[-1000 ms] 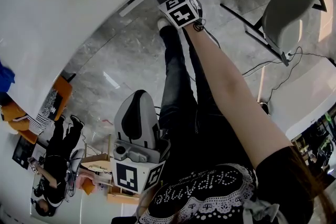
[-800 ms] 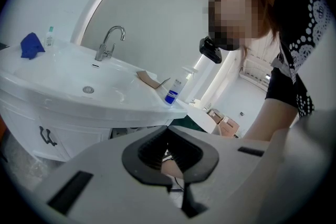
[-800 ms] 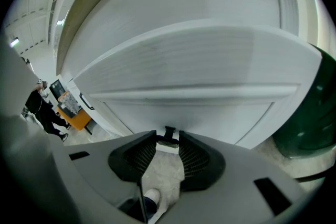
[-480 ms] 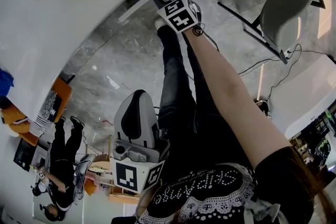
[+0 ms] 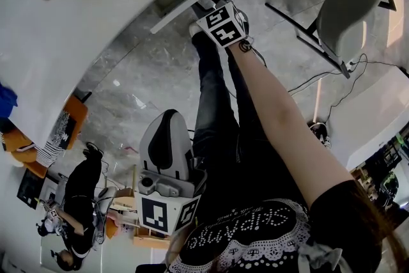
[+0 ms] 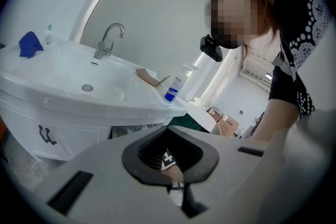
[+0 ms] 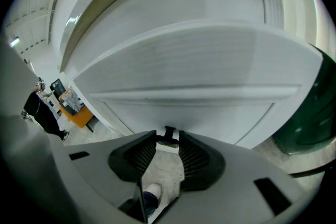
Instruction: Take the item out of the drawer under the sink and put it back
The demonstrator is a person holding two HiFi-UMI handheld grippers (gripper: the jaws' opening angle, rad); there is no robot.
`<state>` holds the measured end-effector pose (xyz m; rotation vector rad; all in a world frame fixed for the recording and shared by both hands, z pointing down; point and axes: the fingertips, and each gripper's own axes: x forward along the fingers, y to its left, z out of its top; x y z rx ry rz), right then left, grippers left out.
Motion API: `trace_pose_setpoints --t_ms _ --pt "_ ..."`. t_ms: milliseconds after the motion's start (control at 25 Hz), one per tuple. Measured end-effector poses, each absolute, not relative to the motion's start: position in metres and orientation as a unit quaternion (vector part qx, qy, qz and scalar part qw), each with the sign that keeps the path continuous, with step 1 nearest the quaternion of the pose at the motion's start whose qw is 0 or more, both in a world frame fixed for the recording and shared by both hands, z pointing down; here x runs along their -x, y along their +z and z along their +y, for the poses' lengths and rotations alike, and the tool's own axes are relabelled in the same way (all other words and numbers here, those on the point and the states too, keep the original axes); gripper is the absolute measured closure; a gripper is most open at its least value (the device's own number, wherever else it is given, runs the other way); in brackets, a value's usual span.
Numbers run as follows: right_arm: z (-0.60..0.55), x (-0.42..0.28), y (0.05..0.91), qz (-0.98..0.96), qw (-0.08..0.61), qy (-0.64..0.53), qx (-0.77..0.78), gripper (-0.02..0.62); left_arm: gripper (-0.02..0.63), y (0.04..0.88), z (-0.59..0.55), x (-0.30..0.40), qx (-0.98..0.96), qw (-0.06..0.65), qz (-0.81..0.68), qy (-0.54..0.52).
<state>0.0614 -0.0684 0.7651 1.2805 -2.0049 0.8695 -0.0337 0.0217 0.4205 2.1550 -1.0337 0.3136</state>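
Clamping right tool on drawer handle; left tool closed.

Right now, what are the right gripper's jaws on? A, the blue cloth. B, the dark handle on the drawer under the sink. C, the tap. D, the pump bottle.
B: in its own view the right gripper has its jaw tips on either side of the dark handle on the drawer front.

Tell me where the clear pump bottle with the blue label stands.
In the left gripper view, the clear pump bottle with the blue label stands at the right end of the white sink counter, beside a brown flat item.
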Motion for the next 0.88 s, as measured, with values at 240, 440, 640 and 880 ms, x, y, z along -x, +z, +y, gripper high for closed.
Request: trace_pose_setpoints --t_ms 240,440,640,880 --pt "-0.0617 -0.0629 0.7655 -0.755 0.3 0.328 -0.483 0.451 0.601 0.4208 0.024 0.032 -0.836 0.359 -0.398 0.121" --pt "-0.061 -0.0629 0.7646 -0.755 0.299 0.326 -0.485 0.451 0.601 0.4197 0.0259 0.0331 -0.836 0.358 -0.399 0.121" --pt "-0.0614 -0.062 0.7646 -0.757 0.295 0.316 -0.489 0.453 0.601 0.4198 0.0253 0.0357 -0.836 0.358 -0.399 0.12" --pt "-0.0601 -0.0638 0.7648 -0.761 0.287 0.31 -0.492 0.453 0.601 0.422 0.028 0.035 -0.835 0.359 -0.398 0.124"
